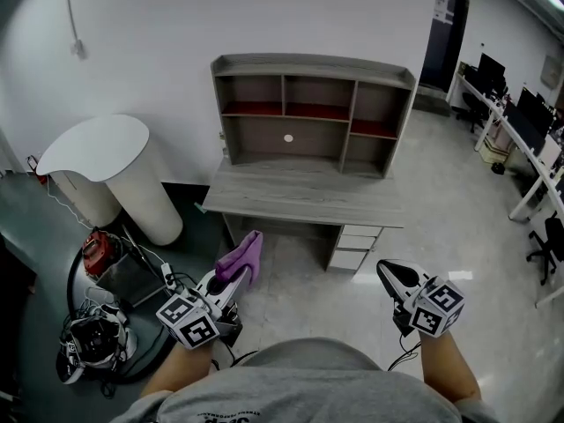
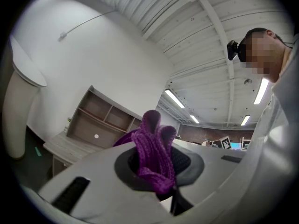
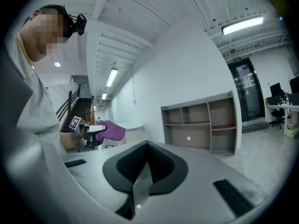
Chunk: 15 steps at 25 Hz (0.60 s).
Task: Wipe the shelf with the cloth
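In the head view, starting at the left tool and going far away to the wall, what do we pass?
left tool → purple cloth → desk top → shelf → white wall

White pedestal table (image 1: 95, 146), red item on floor (image 1: 98, 250), desks with monitors (image 1: 518, 137)

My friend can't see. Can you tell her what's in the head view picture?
A person's left gripper holds a purple cloth, while the right gripper is shut and empty. Ahead, a grey desk with a shelf on top stands against a white wall.
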Available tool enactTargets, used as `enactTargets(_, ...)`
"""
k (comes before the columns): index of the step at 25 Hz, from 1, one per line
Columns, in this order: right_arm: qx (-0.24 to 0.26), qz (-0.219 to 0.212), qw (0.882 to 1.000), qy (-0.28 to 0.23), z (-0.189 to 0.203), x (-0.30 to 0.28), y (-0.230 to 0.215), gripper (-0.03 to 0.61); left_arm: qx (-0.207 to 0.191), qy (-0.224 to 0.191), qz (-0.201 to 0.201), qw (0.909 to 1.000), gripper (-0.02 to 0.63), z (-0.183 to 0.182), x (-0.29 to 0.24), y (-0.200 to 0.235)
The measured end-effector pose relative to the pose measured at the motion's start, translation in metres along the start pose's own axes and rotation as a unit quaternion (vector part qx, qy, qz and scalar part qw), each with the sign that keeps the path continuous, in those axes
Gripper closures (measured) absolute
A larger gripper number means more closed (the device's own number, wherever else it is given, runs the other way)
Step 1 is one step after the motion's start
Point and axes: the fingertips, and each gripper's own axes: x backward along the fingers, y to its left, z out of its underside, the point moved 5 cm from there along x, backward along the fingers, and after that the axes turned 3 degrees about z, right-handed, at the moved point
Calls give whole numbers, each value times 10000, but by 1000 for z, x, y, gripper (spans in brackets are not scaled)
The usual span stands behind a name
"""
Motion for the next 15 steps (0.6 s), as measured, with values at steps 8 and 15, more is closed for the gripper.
enactTargets(8, -195, -186, 9995, 156, 15, -37, -37, 557, 118, 212, -55, 9997, 552, 13, -30, 26)
enactTargets(15, -74, -162, 9996, 206, 8, -172, -63, 557, 259, 195, -33, 9995, 552, 1, -61, 167)
